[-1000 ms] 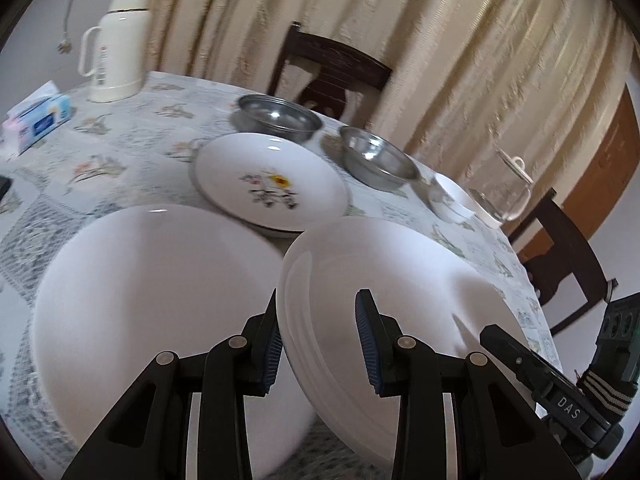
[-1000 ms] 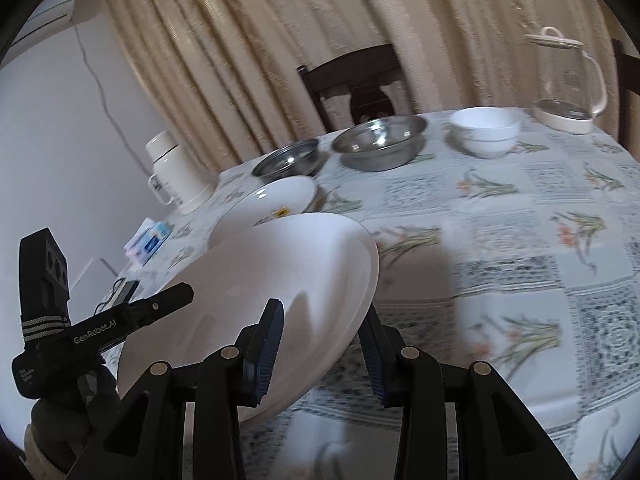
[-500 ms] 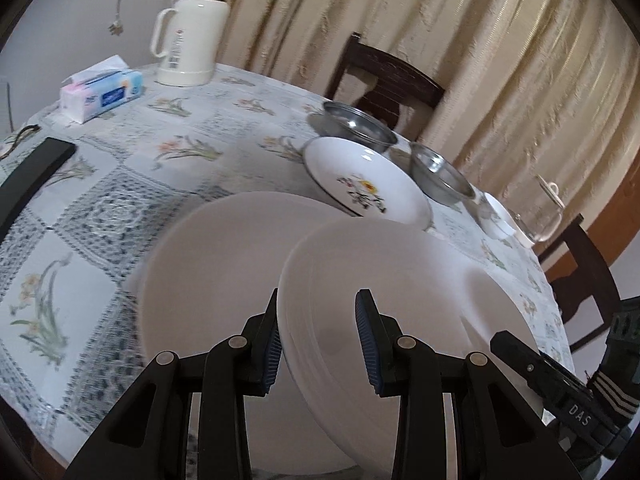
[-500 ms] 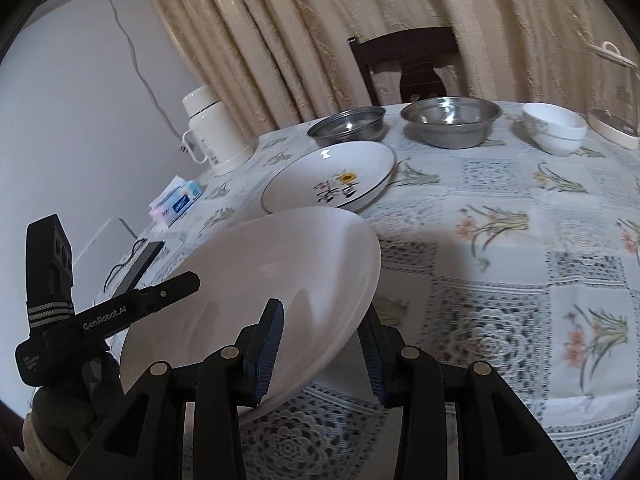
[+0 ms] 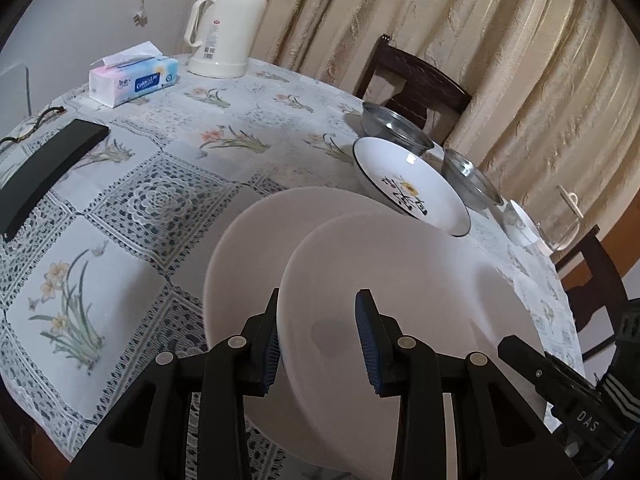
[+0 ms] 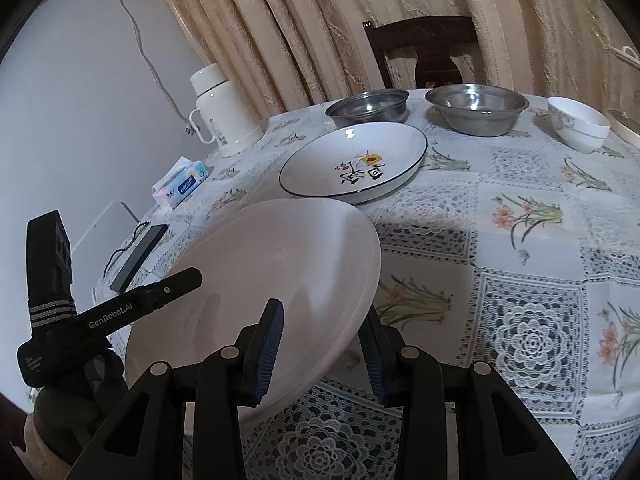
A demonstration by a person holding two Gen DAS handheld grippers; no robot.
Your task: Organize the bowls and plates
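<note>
Jaws of both grippers bracket one plain white plate (image 5: 400, 280), raised and tilted over the surface (image 5: 168, 184): the left gripper (image 5: 318, 338) straddles its near rim, the right gripper (image 6: 320, 344) its opposite edge, each part-open around the rim; whether the pads actually pinch cannot be told. A second white plate (image 5: 248, 248) lies just beneath and left, partly overlapped. Beyond sits a flower-painted plate (image 6: 356, 160), then two steel bowls (image 6: 368, 106) (image 6: 476, 108) and a small white bowl (image 6: 578, 126), each apart. Stacking seems barely begun: the raised plate has yet to settle, and the bowls remain unnested. A thermos (image 5: 226, 20) and tissue box (image 5: 134, 76) stand at the far edge.
</note>
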